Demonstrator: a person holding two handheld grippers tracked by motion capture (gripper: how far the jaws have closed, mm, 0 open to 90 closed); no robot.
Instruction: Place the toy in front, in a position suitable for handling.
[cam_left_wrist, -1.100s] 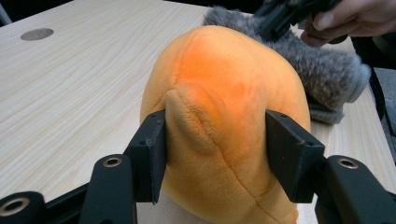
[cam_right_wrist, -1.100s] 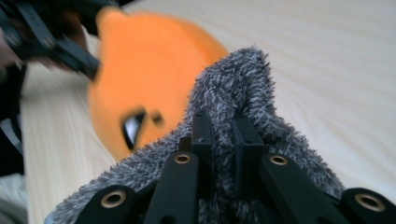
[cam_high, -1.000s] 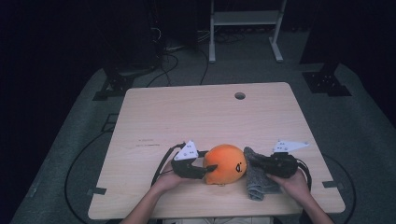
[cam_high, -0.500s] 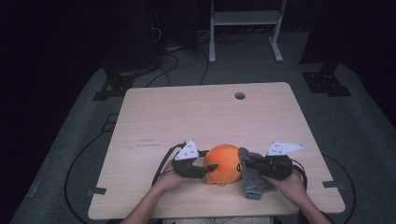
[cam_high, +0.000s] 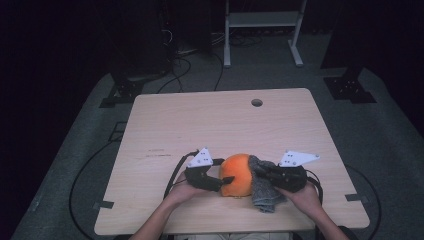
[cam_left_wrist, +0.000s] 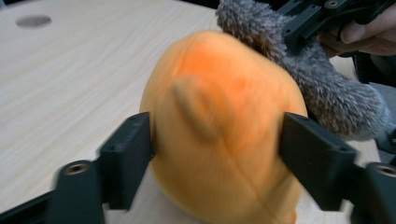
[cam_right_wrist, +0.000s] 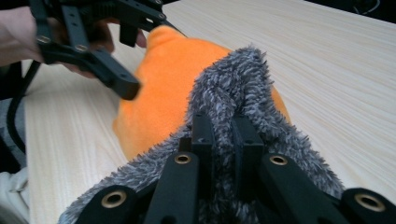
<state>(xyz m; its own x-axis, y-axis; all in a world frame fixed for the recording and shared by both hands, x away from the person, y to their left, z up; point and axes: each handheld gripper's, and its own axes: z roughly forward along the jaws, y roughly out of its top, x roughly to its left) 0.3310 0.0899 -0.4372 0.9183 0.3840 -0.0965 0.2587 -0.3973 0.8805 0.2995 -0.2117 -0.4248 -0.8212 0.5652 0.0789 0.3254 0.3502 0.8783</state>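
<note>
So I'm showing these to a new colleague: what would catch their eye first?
The orange plush ball near the table's front edge, vivid against pale wood. The left gripper's jaws, which have just been opening, flank it, while the right gripper pinches a fuzzy grey cloth draped against its right side.
</note>
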